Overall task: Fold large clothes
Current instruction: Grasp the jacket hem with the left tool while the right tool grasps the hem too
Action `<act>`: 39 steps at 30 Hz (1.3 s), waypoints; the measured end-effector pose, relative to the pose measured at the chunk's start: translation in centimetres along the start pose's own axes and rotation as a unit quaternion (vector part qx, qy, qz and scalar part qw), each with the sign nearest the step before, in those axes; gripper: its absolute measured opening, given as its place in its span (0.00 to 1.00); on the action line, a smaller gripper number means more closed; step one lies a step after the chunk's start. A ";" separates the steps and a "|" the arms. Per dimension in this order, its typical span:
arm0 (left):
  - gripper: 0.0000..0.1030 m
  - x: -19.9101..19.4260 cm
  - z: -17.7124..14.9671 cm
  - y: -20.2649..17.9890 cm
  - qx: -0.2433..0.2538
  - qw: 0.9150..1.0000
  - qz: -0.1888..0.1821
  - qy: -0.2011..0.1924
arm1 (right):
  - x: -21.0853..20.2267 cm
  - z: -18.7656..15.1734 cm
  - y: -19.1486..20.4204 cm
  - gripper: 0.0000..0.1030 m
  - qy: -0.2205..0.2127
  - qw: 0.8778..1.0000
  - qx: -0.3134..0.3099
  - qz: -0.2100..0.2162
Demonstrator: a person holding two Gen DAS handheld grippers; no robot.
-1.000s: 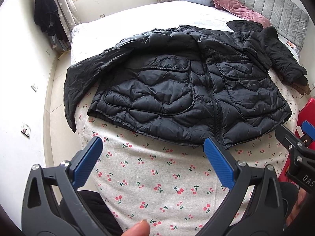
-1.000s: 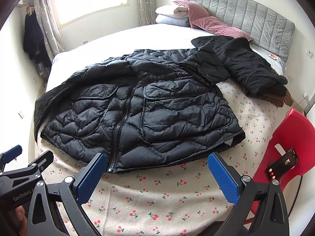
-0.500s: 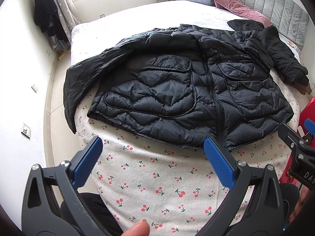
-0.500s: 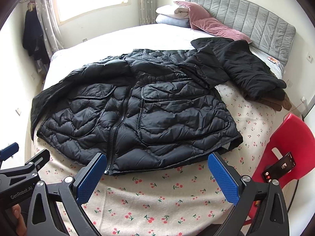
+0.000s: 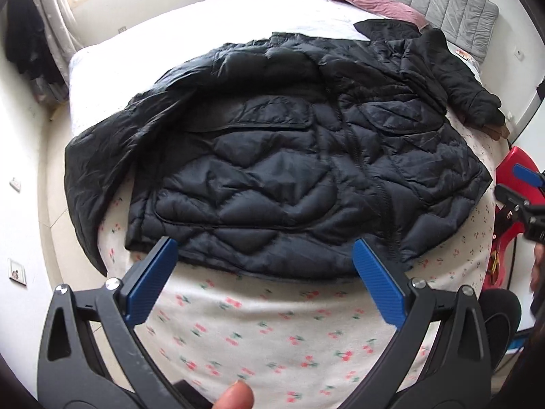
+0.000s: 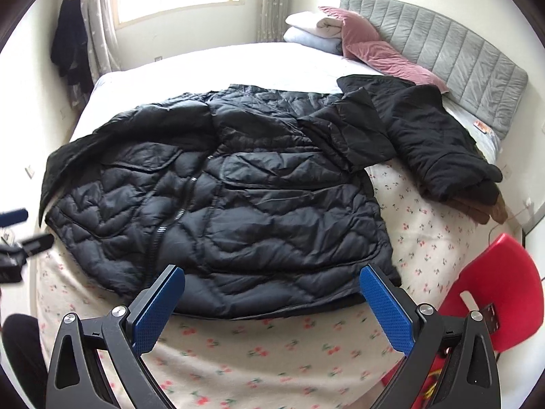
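A large black quilted puffer jacket (image 5: 289,170) lies front up and zipped on the bed, hem towards me; it also shows in the right wrist view (image 6: 238,204). Its left sleeve (image 5: 102,163) hangs over the bed's left edge. Its right sleeve (image 6: 347,133) is folded across its upper right. My left gripper (image 5: 265,255) is open and empty, hovering at the hem's left half. My right gripper (image 6: 272,284) is open and empty over the hem's right half.
The bed has a cherry-print sheet (image 6: 425,238) and a grey headboard (image 6: 460,58). A second black garment (image 6: 436,136) lies at the right on something brown. Pink and white pillows (image 6: 340,34) sit at the back. A red chair (image 6: 494,289) stands at the bed's right.
Both grippers have moved forward towards the jacket's hem, which now reaches the fingertips. The jacket has not moved. Both stay open.
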State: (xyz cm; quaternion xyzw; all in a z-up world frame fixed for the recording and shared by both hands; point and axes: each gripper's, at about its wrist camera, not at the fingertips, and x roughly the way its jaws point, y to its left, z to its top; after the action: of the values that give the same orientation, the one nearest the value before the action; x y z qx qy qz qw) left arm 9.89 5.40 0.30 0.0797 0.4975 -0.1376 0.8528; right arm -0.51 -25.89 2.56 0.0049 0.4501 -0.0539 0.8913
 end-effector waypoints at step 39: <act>0.73 -0.6 4.7 6.4 0.044 0.997 -0.023 0.059 | 5.7 6.4 -8.6 0.76 0.080 0.995 0.054 0.024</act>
State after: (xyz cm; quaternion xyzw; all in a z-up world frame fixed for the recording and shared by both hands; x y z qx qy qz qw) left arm 15.53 10.27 3.18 0.1136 0.5418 -0.1738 0.8145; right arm 7.08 -35.32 2.13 0.0684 0.5163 -0.0560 0.8518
